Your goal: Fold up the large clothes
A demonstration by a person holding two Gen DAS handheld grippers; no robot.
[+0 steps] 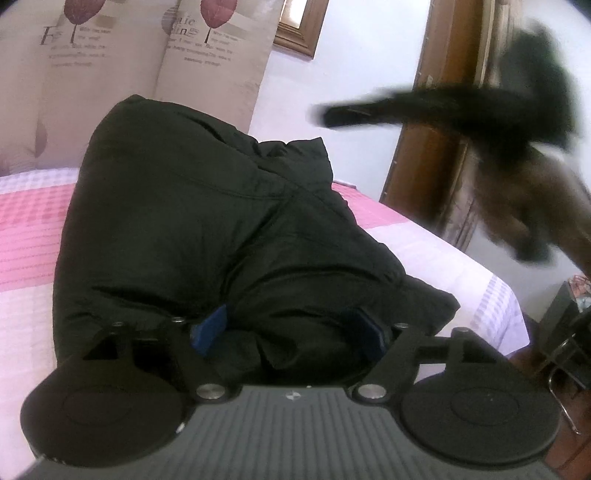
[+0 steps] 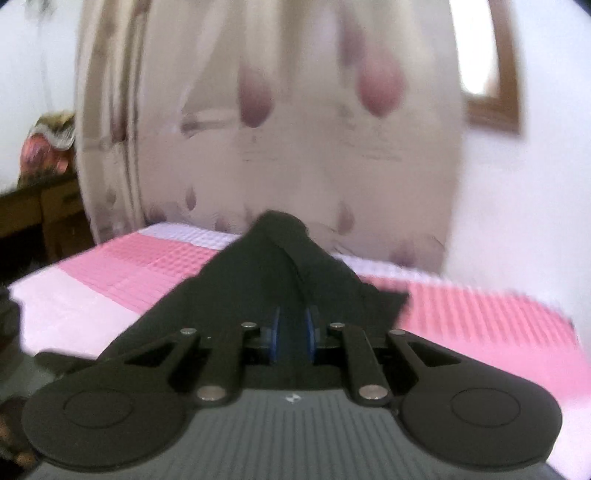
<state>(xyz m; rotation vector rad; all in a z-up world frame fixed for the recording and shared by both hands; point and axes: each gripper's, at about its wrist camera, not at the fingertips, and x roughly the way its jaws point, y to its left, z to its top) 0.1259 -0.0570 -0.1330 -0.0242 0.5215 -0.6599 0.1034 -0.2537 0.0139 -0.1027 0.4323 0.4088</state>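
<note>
A large black padded jacket (image 1: 207,229) lies bunched on the pink and white bed (image 1: 26,236). My left gripper (image 1: 291,332) is open, its blue pads (image 1: 208,326) set wide around a fold of the jacket's near edge. My right gripper (image 2: 293,332) is shut on a strip of the black jacket (image 2: 280,266), which rises between its blue pads (image 2: 275,332) and stretches toward the bed. In the left wrist view the right gripper (image 1: 332,116) shows blurred at the upper right, held by a hand (image 1: 524,206).
A beige curtain with purple leaf prints (image 1: 129,66) hangs behind the bed. A wooden door frame (image 1: 439,122) stands at the right, a wood-framed window (image 1: 299,29) above. A dark stool with metal legs (image 1: 561,332) stands beside the bed. A wooden cabinet (image 2: 40,210) is at the left.
</note>
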